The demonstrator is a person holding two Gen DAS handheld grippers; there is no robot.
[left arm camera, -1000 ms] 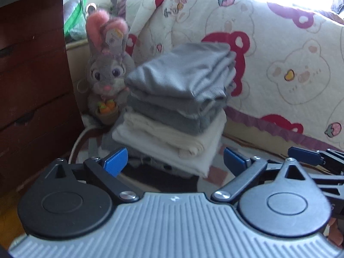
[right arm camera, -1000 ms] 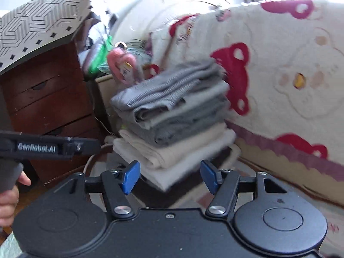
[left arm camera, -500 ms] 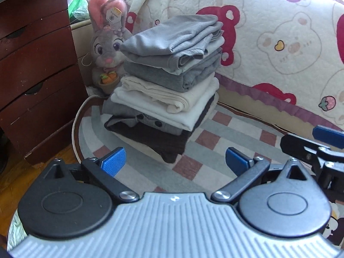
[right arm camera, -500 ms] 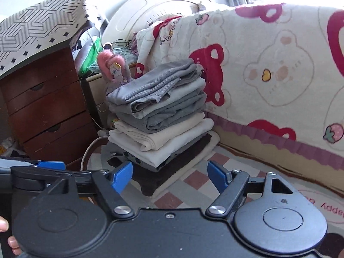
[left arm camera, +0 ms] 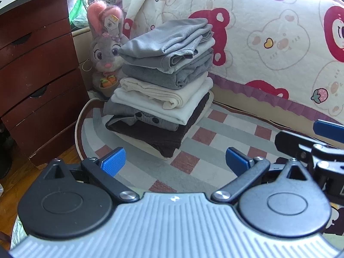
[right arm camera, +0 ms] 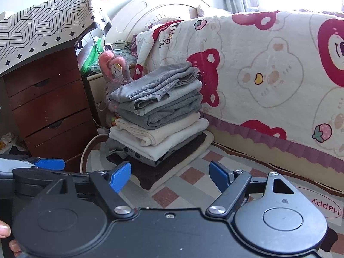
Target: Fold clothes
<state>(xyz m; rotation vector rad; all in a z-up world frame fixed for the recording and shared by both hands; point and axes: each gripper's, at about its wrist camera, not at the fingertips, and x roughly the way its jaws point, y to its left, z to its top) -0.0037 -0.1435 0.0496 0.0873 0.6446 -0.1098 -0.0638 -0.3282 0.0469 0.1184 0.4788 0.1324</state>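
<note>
Nearest, left gripper (left arm camera: pixel 175 161) spread wide, blue pads (left arm camera: pixel 112 160) holding nothing, above the checked rug (left arm camera: pixel 193 133). Right gripper (right arm camera: pixel 169 174) likewise spread wide and empty-handed, its tip also showing at the right edge of the left wrist view. Both well apart from the clothes.

Farther on, stack of folded clothes (left arm camera: pixel 167 81) on the rug, standing upright with a slight lean: dark brown piece (left arm camera: pixel 159 133) at the bottom over a cream layer, then a grey buttoned garment (left arm camera: pixel 148 116), cream-white folds (left arm camera: pixel 167 99) above, darker grey next, and a light grey ribbed top (left arm camera: pixel 169 40) crowning the pile.

Just behind and left of the stack, plush rabbit (left arm camera: pixel 105 49) with pink ears, partly hidden by the clothes in the right wrist view. Far left, dark wooden drawers (left arm camera: pixel 36 75) under a black-and-white patterned cover (right arm camera: pixel 43 25). Far right, bed draped in a bear-print quilt (left arm camera: pixel 268 38) with a purple frill, close beside the stack.
</note>
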